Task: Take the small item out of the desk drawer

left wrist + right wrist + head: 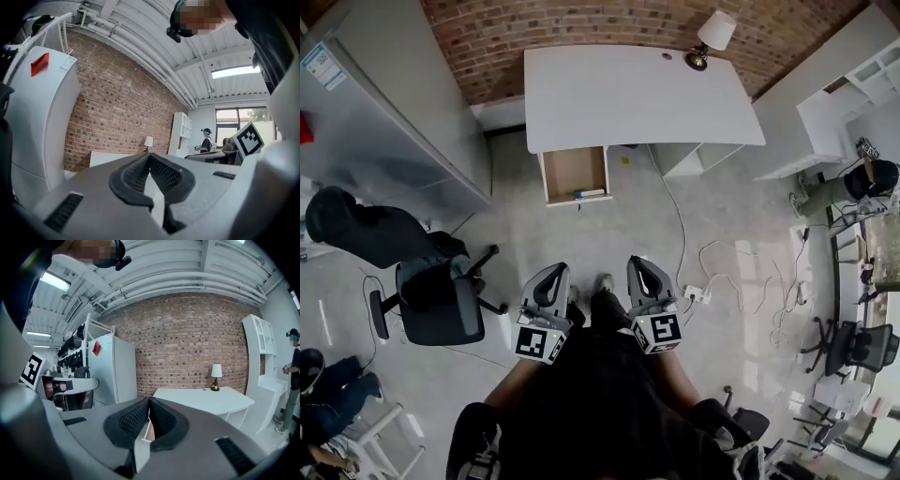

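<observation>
A white desk [637, 94] stands against the brick wall, its wooden drawer [574, 172] pulled out at the front left. A small item [589, 193] lies at the drawer's front edge. My left gripper [550, 273] and right gripper [641, 265] are held close to my body, well short of the desk, both shut with nothing between the jaws. The left gripper's tips [150, 156] meet in the left gripper view, with the desk [110, 157] small behind. In the right gripper view the right gripper [149, 401] is shut too, before the desk [206, 397].
A black office chair [431, 291] stands at my left. A tall white cabinet [389, 103] flanks the desk's left. A lamp [710, 39] sits on the desk's far right corner. Cables and a power strip [696, 293] lie on the floor at right. A person [853, 187] stands by the right shelves.
</observation>
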